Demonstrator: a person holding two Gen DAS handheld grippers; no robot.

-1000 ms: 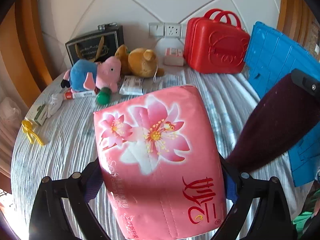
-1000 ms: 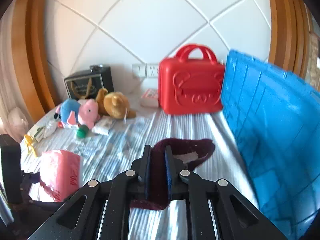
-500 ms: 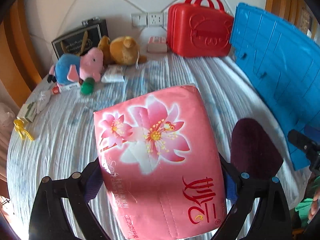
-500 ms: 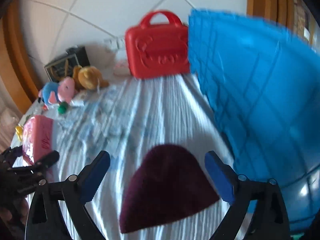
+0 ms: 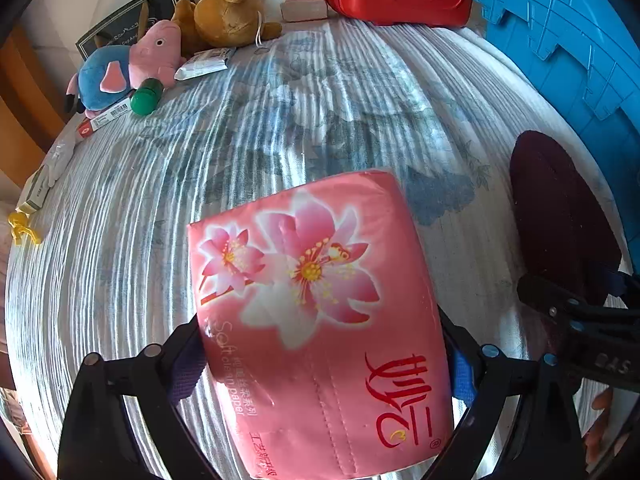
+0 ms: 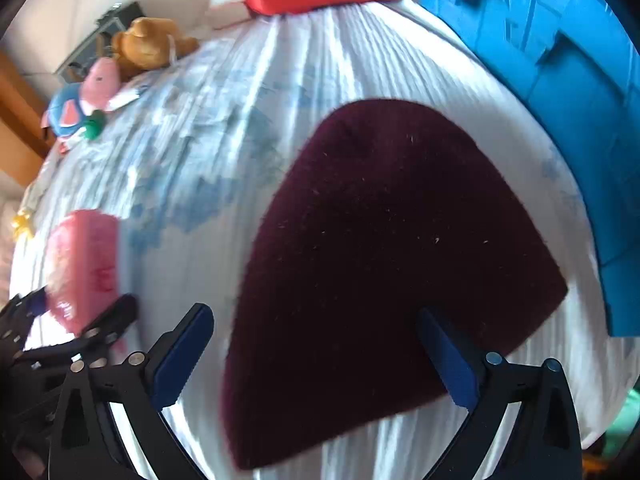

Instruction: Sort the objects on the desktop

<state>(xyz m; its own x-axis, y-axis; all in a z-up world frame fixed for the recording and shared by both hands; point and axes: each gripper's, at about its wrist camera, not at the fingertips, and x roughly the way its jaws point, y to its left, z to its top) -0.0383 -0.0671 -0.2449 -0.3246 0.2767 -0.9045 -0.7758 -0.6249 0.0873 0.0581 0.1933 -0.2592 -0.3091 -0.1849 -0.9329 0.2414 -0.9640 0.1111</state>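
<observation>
The left tool (image 5: 320,364) clamps the pink tissue pack (image 5: 316,320) above the worktop (image 5: 280,120), while the right tool (image 6: 316,356), jaws opening wide, straddles the maroon hat (image 6: 400,260), whose crown points toward 12 o'clock.

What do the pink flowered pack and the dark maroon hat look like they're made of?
Pink flowered tissue pack: apparently thin glossy plastic film, judging by its sheen and a seam running down the wrapper. Dark maroon hat: looks like soft matte felt or fleece, fuzzy-edged with lint specks.
</observation>
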